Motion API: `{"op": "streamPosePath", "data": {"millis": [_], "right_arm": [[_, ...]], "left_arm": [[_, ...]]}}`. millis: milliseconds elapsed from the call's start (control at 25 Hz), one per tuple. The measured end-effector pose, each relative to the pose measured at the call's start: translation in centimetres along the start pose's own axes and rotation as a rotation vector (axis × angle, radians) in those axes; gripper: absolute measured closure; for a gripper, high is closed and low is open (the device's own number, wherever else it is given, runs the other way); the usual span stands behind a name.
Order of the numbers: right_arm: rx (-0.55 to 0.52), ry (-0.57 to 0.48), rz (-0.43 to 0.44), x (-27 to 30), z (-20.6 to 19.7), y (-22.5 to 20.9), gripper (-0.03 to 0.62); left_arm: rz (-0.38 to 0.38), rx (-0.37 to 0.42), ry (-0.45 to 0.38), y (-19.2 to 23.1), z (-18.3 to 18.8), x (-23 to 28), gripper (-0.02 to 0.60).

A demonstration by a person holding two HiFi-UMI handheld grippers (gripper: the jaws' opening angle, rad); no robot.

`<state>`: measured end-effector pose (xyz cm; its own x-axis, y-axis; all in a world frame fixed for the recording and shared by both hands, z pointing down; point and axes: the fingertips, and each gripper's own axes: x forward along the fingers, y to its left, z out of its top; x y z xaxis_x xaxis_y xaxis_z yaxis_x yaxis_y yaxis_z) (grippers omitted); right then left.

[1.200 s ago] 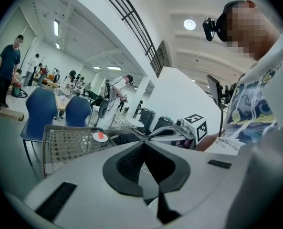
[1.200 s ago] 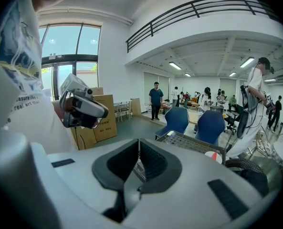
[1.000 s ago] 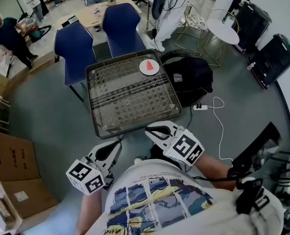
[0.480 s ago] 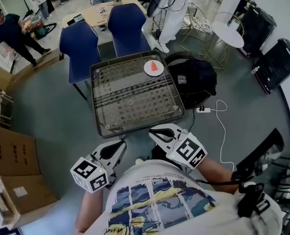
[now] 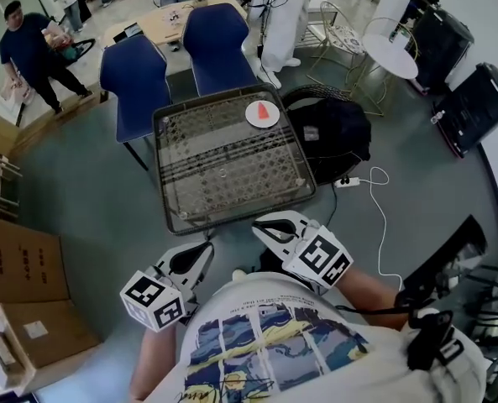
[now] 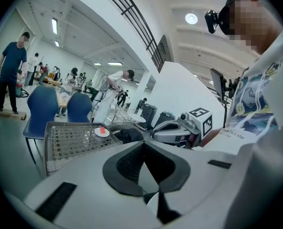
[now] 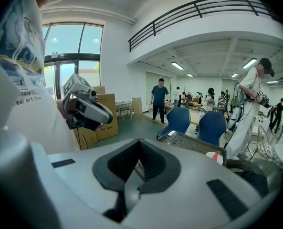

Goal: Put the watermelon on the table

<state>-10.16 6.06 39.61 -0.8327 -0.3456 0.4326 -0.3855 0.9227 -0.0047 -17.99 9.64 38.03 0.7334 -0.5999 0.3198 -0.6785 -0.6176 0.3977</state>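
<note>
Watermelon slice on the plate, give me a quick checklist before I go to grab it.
1. Watermelon slice in sight, lying on the plate at the far right corner of the table: ok.
2. Left claw open for a grasp: not ok, shut and empty.
3. Right claw open for a grasp: not ok, shut and empty.
4. Claws near the slice: not ok, both by the near edge.
5. Bare table top beside the plate for set-down: ok.

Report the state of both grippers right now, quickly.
Left gripper: closed, holding nothing.
Right gripper: closed, holding nothing.
</note>
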Motion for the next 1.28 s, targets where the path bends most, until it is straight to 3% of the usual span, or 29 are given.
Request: {"op": "streamPosePath", "data": {"millis": [600, 1280], "right_arm": [[0.002, 0.004, -0.001, -0.1, -0.6, -0.2, 0.583], [0.017, 0.023, -0.002, -0.1, -1.0, -0.3, 0.583]], "left_arm": [[-0.005, 0.041, 0.042, -0.3, -0.8, 0.9, 0.572], [-0.016, 0.027, 0.053, -0.1, -0.8, 1.4, 0.572]]}}
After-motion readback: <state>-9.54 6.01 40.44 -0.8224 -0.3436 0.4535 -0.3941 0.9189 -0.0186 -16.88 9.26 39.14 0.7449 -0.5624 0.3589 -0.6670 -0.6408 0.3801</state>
